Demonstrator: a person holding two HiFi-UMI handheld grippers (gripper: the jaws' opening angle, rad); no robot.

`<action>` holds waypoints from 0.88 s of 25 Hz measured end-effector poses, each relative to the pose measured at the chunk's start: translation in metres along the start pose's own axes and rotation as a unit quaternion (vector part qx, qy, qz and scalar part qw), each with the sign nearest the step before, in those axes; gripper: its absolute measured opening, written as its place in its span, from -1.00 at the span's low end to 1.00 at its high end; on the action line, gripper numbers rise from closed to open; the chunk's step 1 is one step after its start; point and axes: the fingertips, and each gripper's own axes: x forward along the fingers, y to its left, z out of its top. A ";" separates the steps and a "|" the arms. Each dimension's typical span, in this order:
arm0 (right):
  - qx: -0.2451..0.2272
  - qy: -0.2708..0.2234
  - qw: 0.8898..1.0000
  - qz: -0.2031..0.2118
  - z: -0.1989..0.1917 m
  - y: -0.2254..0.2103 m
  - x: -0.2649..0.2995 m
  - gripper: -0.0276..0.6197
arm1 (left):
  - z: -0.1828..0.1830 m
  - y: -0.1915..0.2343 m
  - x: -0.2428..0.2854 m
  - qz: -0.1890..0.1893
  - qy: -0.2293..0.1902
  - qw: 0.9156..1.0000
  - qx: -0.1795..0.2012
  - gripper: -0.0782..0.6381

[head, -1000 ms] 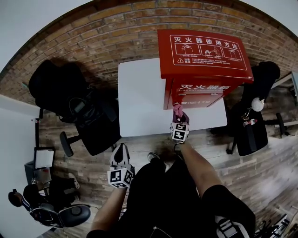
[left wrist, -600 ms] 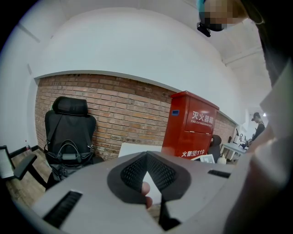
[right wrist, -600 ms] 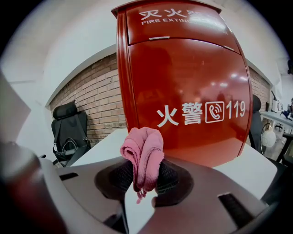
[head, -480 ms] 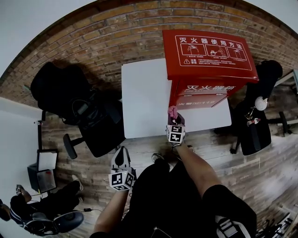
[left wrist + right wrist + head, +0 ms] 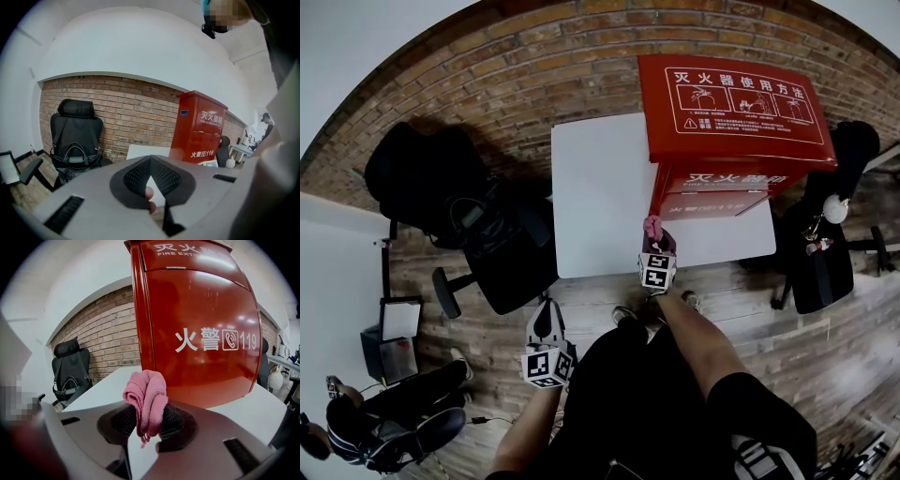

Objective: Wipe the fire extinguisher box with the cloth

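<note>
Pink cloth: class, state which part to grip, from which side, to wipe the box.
Pinch the pink cloth at its gathered end from the side away from the fire extinguisher box, as the right gripper does; the wad projects beyond the fingers.

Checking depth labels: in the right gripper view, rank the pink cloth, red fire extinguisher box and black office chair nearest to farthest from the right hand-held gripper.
1. Pink cloth, clamped in the jaws.
2. Red fire extinguisher box, straight ahead.
3. Black office chair, far left.

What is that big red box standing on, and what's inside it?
The red box stands on a white table. Its front is shut, so the inside is hidden.
</note>
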 end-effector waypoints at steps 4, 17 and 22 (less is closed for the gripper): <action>0.004 0.013 1.000 -0.010 -0.016 -0.005 0.008 -0.56 | -0.002 0.006 -0.001 0.005 0.004 1.000 0.004 -0.73; 0.005 0.015 1.000 -0.021 -0.030 -0.006 0.019 -0.56 | -0.006 0.022 -0.005 0.017 0.013 1.000 0.013 -0.73; -0.002 0.015 1.000 -0.019 -0.030 -0.014 0.018 -0.56 | -0.005 0.016 0.001 0.012 0.013 1.000 0.015 -0.73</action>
